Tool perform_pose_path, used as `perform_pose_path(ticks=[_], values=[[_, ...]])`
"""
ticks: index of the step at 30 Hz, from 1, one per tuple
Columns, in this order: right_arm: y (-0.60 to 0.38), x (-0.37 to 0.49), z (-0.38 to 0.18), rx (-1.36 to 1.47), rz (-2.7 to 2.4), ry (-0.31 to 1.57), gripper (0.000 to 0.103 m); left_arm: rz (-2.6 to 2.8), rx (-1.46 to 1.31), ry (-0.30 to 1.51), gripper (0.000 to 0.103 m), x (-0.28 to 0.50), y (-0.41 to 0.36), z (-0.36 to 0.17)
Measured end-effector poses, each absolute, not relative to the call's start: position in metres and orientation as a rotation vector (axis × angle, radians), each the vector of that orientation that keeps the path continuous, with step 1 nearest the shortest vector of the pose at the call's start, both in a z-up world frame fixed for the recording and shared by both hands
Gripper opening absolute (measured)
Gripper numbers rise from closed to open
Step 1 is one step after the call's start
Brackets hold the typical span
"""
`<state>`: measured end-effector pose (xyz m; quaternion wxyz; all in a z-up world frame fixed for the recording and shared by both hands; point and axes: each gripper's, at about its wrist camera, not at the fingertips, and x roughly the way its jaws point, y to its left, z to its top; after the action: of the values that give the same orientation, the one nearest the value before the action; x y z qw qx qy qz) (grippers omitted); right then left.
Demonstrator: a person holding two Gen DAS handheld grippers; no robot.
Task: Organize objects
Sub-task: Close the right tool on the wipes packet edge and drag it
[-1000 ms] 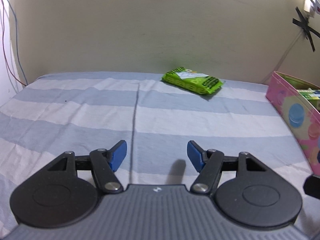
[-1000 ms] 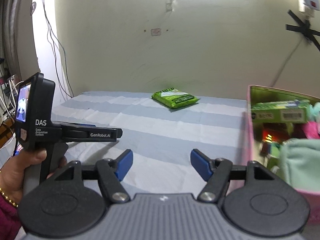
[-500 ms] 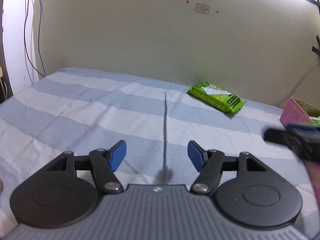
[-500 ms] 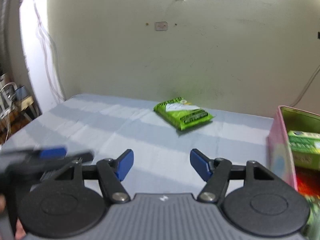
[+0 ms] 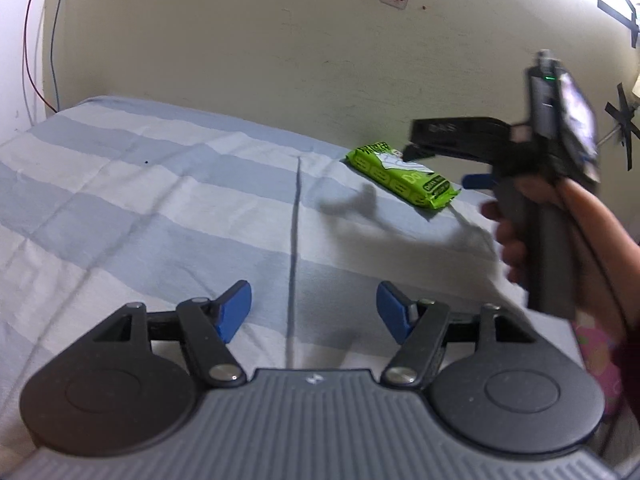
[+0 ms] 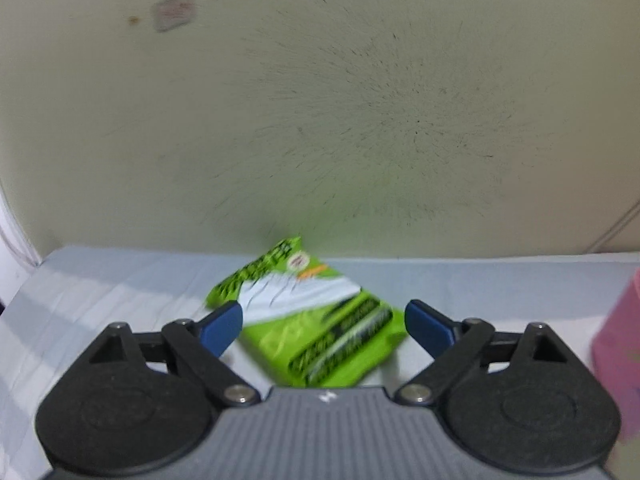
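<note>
A green wipes packet [image 5: 402, 179] lies flat on the striped bedsheet near the far wall. In the right wrist view the packet [image 6: 316, 320] fills the space just ahead of my right gripper [image 6: 322, 326], which is open, its blue pads either side of the packet's near end and above it. In the left wrist view the right gripper shows from the side, its tip [image 5: 414, 152] over the packet. My left gripper [image 5: 314, 312] is open and empty, low over the sheet, well short of the packet.
The pink storage box [image 6: 618, 360] stands at the right edge of the bed; a corner of it [image 5: 596, 344] shows behind the right hand. The blue-and-white striped sheet [image 5: 160, 208] has a dark seam down the middle. The wall rises right behind the packet.
My right gripper has moved forward to the green packet, which now looks much larger. My left gripper has swung left, and the right hand and gripper have come into its view.
</note>
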<state>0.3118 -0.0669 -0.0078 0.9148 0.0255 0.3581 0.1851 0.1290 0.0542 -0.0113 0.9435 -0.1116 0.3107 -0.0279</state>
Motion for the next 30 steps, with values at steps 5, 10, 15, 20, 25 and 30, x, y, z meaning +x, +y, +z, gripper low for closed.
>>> perform_pose_path(ticks=[5, 10, 15, 20, 25, 30], values=[[-0.049, 0.326, -0.026, -0.006, 0.454, 0.787, 0.103, -0.088, -0.242, 0.63, 0.075, 0.127, 0.051, -0.009], [-0.016, 0.298, -0.036, -0.248, 0.479, 0.714, 0.096, -0.098, -0.261, 0.631, 0.075, 0.124, 0.053, -0.008], [-0.009, 0.281, -0.031, -0.299, 0.523, 0.692, 0.058, -0.099, -0.266, 0.634, 0.075, 0.124, 0.055, -0.008], [-0.01, 0.264, -0.03, -0.351, 0.528, 0.678, 0.039, -0.091, -0.267, 0.636, 0.075, 0.125, 0.056, -0.008], [-0.007, 0.259, -0.03, -0.403, 0.526, 0.663, 0.018, -0.077, -0.274, 0.639, 0.075, 0.126, 0.06, -0.008], [0.0, 0.246, -0.033, -0.485, 0.5, 0.627, 0.011, -0.061, -0.278, 0.643, 0.075, 0.129, 0.063, -0.009]])
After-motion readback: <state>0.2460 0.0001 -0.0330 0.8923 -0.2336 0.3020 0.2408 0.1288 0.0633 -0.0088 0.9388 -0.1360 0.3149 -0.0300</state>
